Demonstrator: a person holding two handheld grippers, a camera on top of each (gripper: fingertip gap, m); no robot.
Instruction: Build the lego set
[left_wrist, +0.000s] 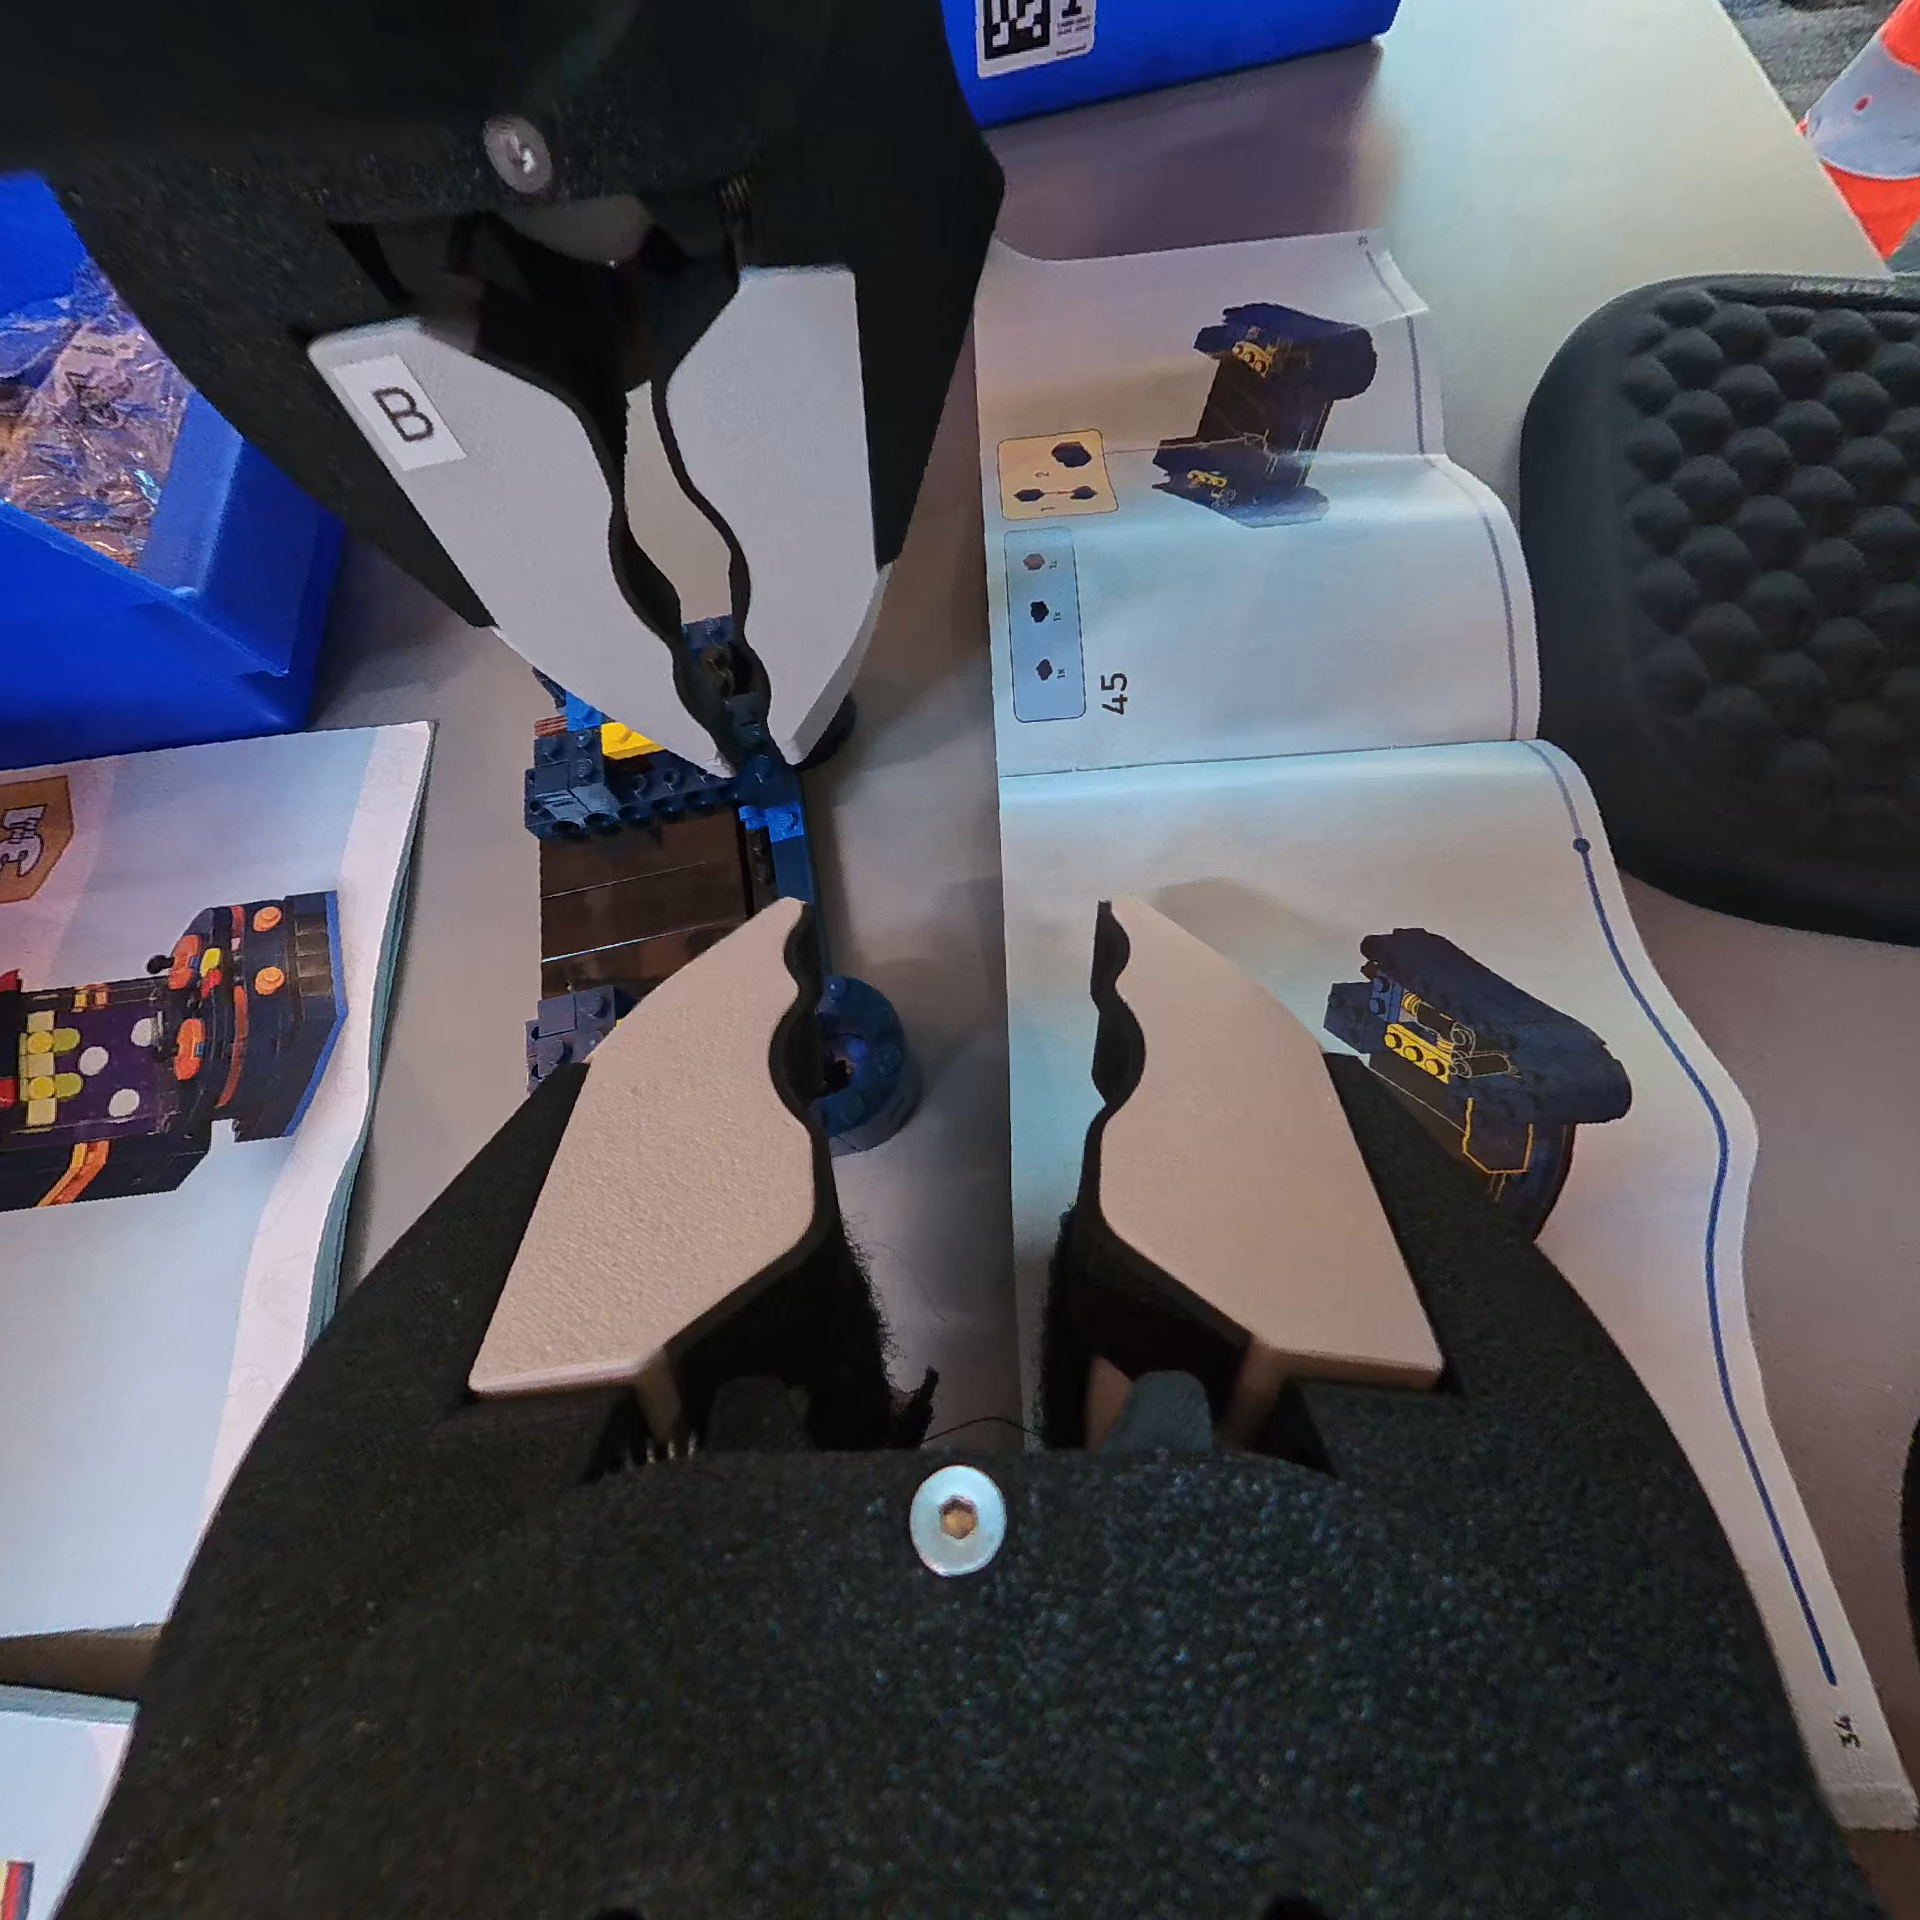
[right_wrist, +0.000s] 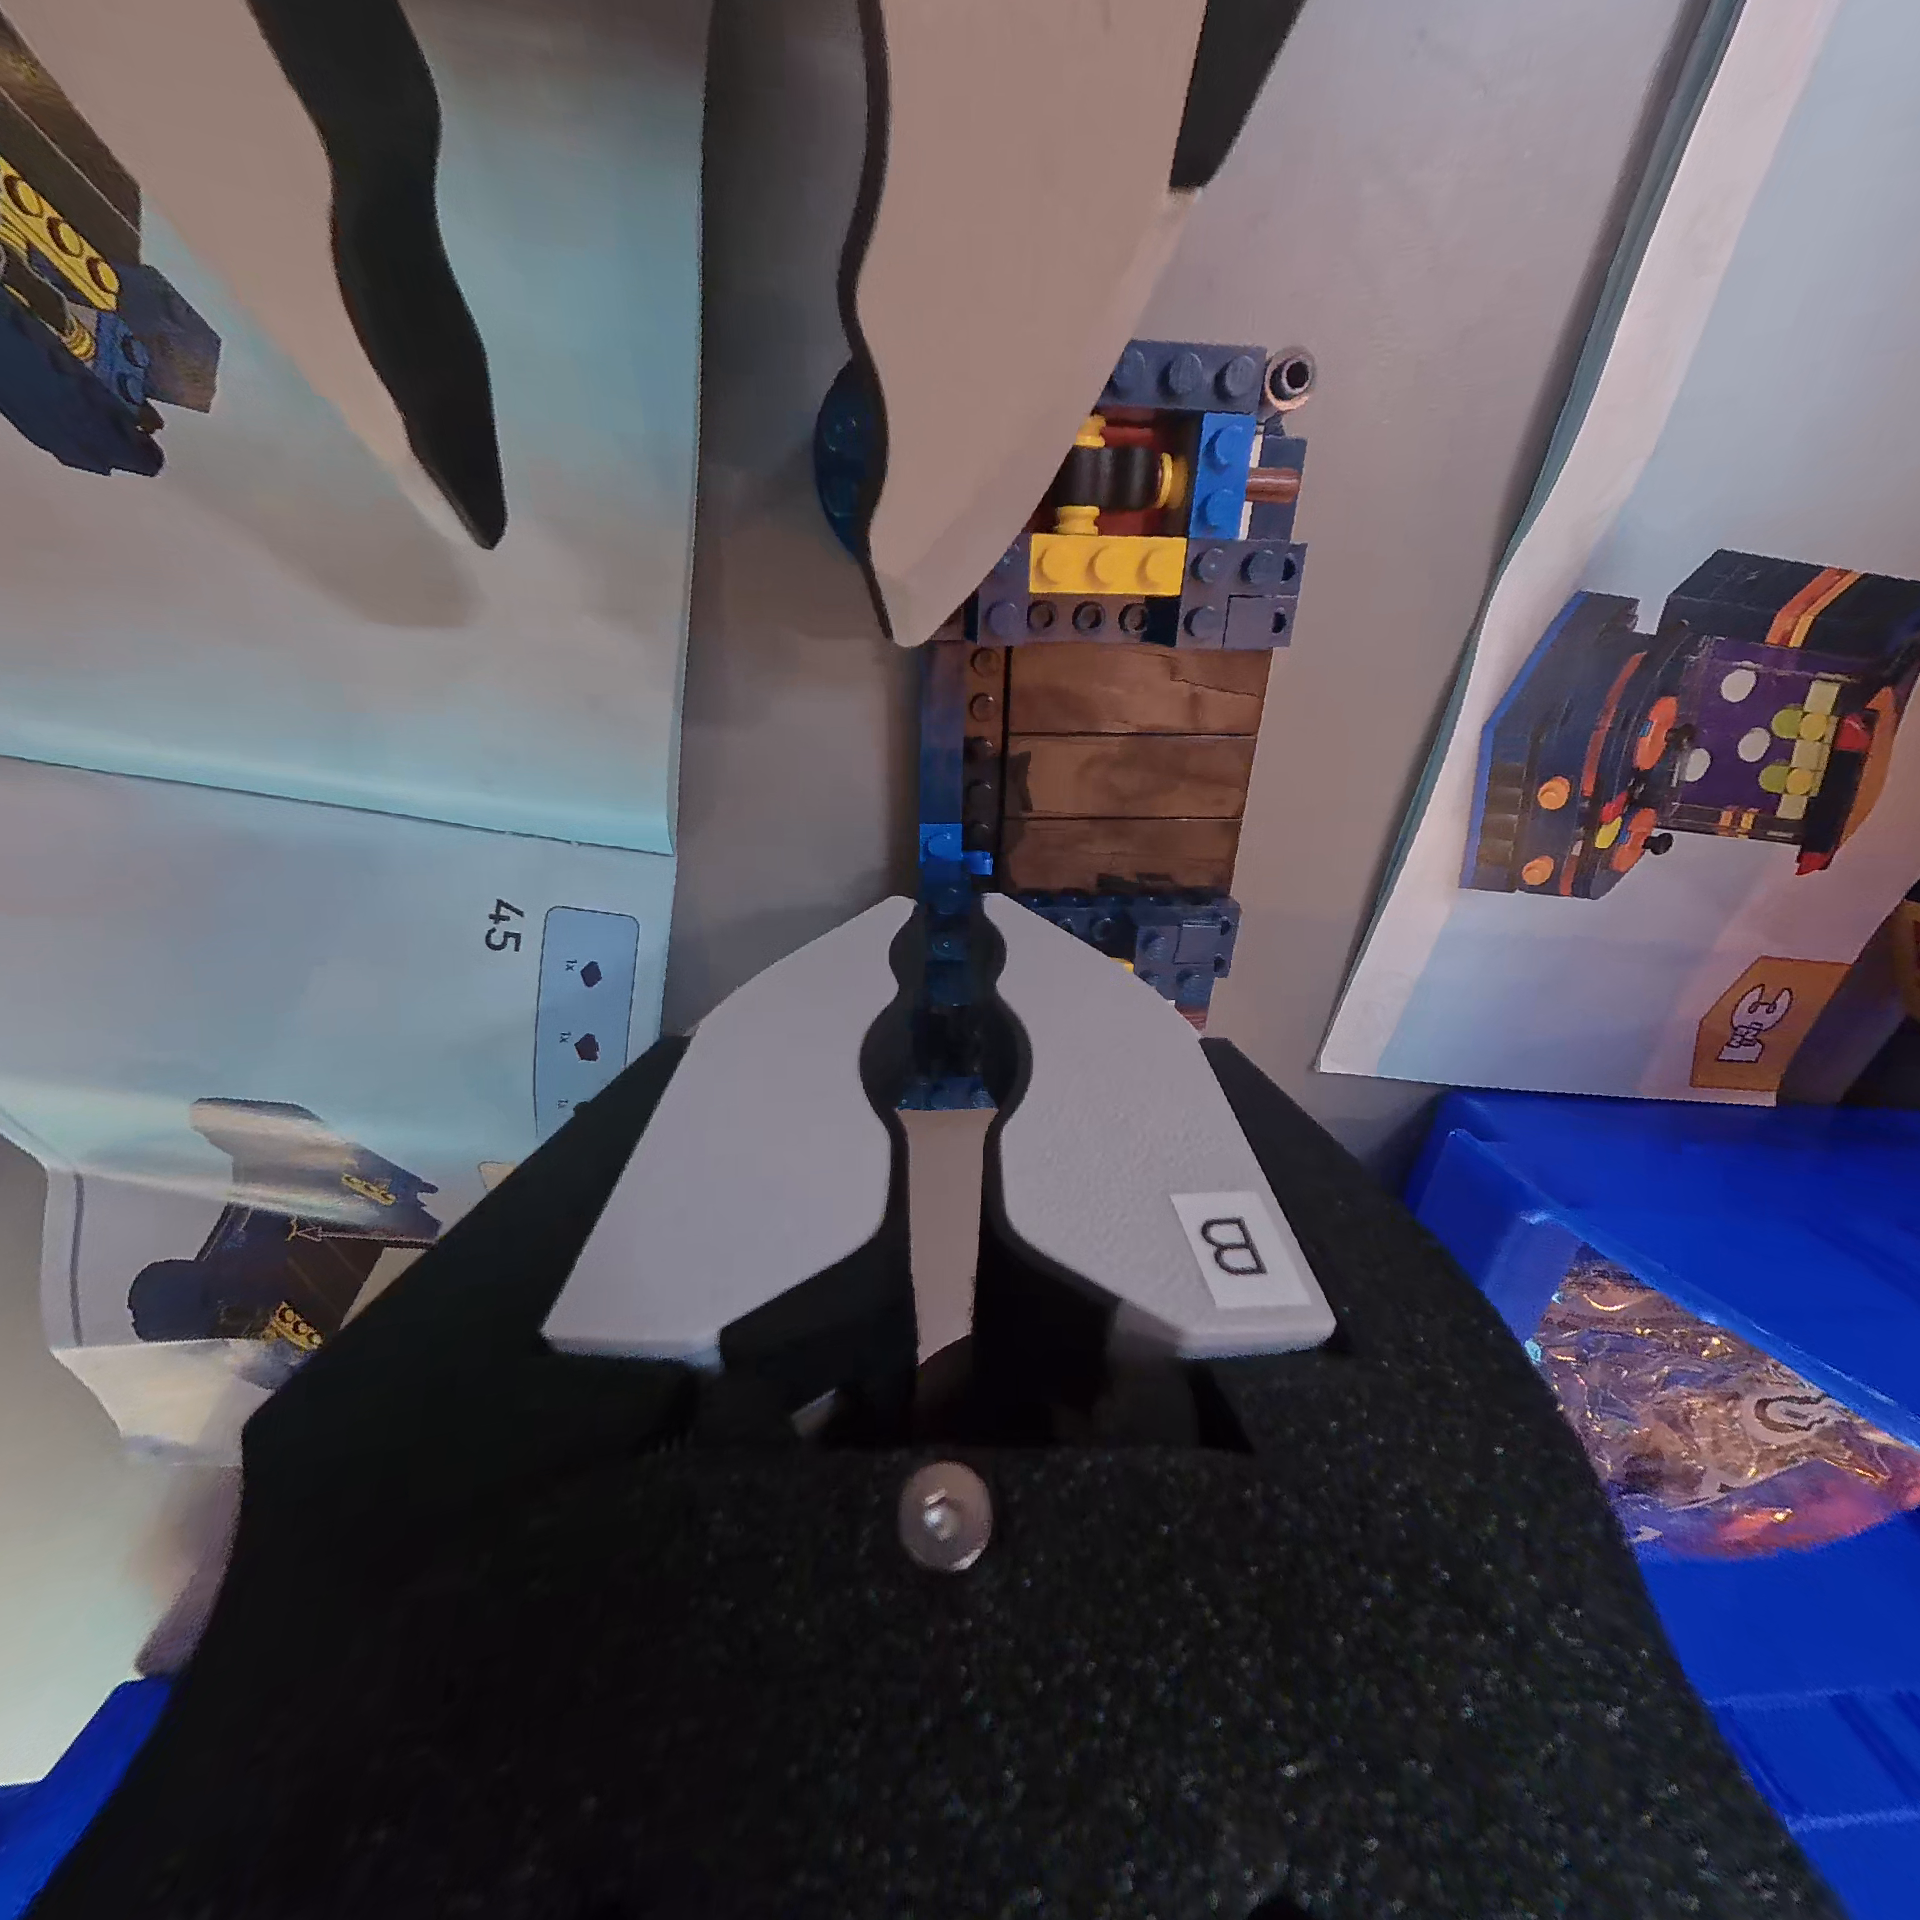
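Grey table (left_wrist: 914, 582) under 2 instruction booklets, blue bins; right jaws clamped on brick model's blue edge (right_wrist: 945, 935), left jaws wide.

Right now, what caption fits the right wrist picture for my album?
Right gripper shut on the dark blue edge of a brick model, open left gripper opposite, instruction booklets on both sides.

Dim bluish light, soft shadows, wide-angle edge distortion.
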